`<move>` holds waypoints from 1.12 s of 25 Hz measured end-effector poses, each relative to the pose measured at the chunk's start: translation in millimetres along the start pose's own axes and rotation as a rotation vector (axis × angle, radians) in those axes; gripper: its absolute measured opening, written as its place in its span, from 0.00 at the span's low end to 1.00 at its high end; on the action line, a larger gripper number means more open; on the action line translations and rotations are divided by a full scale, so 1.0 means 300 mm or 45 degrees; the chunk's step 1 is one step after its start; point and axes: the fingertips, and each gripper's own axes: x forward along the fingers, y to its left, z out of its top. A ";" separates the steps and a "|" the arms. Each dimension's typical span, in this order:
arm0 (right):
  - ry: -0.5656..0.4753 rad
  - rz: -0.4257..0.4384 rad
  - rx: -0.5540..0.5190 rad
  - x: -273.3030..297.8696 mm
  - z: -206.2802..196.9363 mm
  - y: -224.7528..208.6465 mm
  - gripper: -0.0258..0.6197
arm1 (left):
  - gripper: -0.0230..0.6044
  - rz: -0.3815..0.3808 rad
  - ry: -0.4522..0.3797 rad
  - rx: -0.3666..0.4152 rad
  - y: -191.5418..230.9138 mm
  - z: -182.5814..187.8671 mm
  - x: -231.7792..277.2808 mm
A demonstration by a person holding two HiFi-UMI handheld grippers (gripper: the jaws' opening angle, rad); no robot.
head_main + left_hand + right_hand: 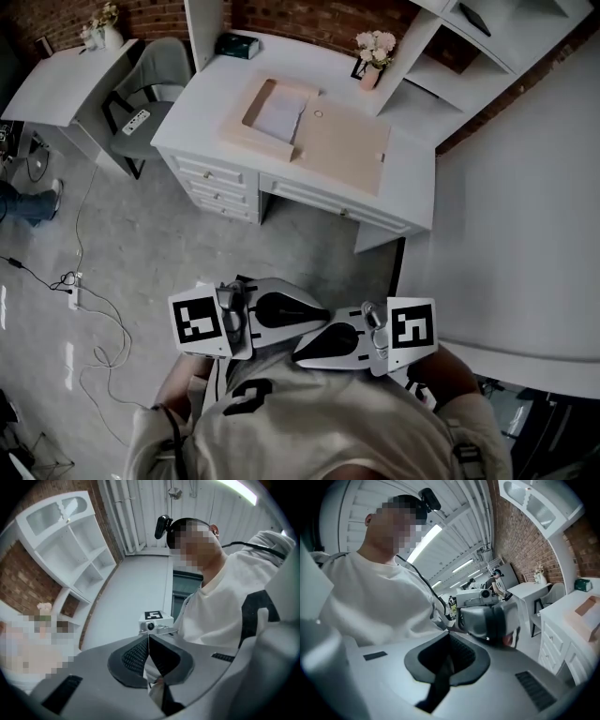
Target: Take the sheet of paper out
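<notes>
A white sheet of paper [278, 116] lies inside an open, flat tan box [246, 133] on the white desk [412, 192] far ahead, with the box's lid [339, 145] folded out to the right. Both grippers are held close to my chest, far from the desk, and point toward each other. My left gripper [322, 315] [148, 656] is shut with nothing between its pads. The right gripper [300, 355] [450, 653] is shut and empty too. In the right gripper view the desk [576, 634] and the box [586, 609] show at the far right.
Drawers line the desk's front. On it stand a flower vase [373, 56] and a teal box [236, 44]. A grey chair [155, 89] and a small table [66, 80] are to the left, white shelves [469, 66] to the right. Cables [84, 300] trail on the floor.
</notes>
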 end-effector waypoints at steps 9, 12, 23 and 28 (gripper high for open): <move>-0.369 -0.778 0.179 -0.214 0.085 -0.362 0.08 | 0.07 0.787 -0.044 0.075 0.360 0.051 -0.373; -0.319 -0.843 0.160 -0.186 0.074 -0.386 0.08 | 0.07 0.867 -0.123 -0.015 0.404 0.038 -0.431; -0.230 -0.871 0.210 -0.185 0.017 -0.445 0.08 | 0.07 0.811 -0.108 -0.126 0.453 -0.022 -0.341; -0.213 -0.819 0.175 -0.221 0.031 -0.475 0.08 | 0.07 0.819 -0.074 -0.136 0.472 -0.027 -0.264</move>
